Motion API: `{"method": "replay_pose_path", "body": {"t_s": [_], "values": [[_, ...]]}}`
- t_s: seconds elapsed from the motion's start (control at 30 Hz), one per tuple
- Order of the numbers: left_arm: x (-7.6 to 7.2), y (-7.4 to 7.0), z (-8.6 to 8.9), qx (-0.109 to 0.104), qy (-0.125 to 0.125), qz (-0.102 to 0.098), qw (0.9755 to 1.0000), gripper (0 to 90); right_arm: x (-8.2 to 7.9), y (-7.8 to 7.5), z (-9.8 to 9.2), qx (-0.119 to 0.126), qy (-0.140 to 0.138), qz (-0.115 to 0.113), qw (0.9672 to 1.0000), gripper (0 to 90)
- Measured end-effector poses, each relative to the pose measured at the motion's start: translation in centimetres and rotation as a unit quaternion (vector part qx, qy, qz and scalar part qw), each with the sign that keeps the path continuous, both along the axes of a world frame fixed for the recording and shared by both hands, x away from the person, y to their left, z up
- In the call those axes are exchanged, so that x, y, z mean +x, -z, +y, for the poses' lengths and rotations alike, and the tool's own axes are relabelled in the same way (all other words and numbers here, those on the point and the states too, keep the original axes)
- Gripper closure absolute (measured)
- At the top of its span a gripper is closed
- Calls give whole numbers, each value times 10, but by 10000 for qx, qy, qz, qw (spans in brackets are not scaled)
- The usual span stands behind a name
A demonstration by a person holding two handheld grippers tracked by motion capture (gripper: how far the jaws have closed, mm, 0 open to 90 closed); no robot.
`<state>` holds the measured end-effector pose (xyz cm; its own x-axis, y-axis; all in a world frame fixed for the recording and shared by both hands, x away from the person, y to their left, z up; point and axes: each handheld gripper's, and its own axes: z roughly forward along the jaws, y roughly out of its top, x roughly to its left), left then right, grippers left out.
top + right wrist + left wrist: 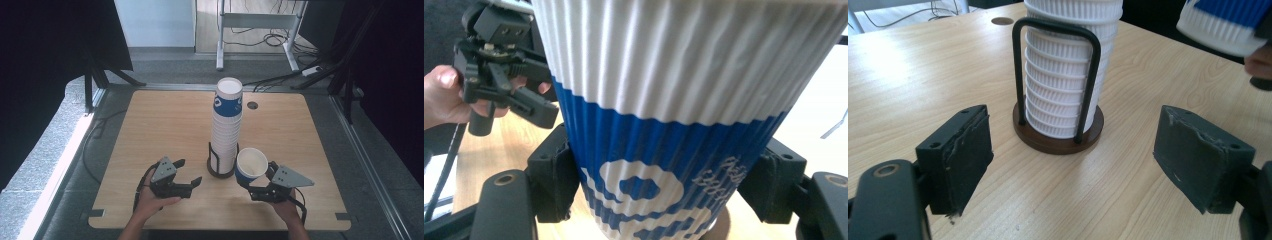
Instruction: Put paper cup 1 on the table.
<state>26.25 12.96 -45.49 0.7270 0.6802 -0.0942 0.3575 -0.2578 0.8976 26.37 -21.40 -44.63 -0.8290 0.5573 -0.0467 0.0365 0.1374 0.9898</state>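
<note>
A tall stack of ribbed white-and-blue paper cups (226,125) stands in a black wire holder on a round brown base (1058,135) at the table's middle. Just right of the stack, my right gripper (260,181) is shut on a single blue-and-white cup (250,165), held upright with its mouth up; its jaws press both sides of the cup (664,150). My left gripper (192,175) is open and empty, left of the holder, its pads (960,155) pointing at the base. The held cup's bottom (1225,22) shows at the upper right of the left gripper view.
The wooden table (165,125) has a small round hole (252,105) behind the stack. Beyond the far edge are a white metal frame (260,22) and floor cables (275,40). Dark curtains hang on both sides.
</note>
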Motion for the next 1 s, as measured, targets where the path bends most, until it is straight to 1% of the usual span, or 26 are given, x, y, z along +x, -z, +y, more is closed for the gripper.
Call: {"method": "replay_pose_path", "body": {"t_s": [0.13,0.23,0.33,0.47,0.6,0.77,0.87,1.0], "values": [[0,1,-2,114,-2,45,9999,157,1,-4,-10,101,132,-33,9999,271],[0,2,-2,146,-13,68,9999,157,2,-5,-17,179,214,-38,9996,271],[1,3,-2,192,-16,102,9998,158,5,-4,-24,121,386,-39,9992,271],[2,5,-4,276,23,180,9995,159,10,3,-31,111,602,51,9981,271],[2,8,-7,372,50,237,9990,160,16,8,-36,90,751,119,9971,271],[2,8,-9,416,82,240,9988,159,20,11,-41,106,880,175,9959,271],[2,9,-10,421,102,253,9987,160,25,13,-44,40,1022,215,9945,271],[2,10,-13,485,140,264,9984,160,31,18,-45,-72,1154,317,9928,271]]}}
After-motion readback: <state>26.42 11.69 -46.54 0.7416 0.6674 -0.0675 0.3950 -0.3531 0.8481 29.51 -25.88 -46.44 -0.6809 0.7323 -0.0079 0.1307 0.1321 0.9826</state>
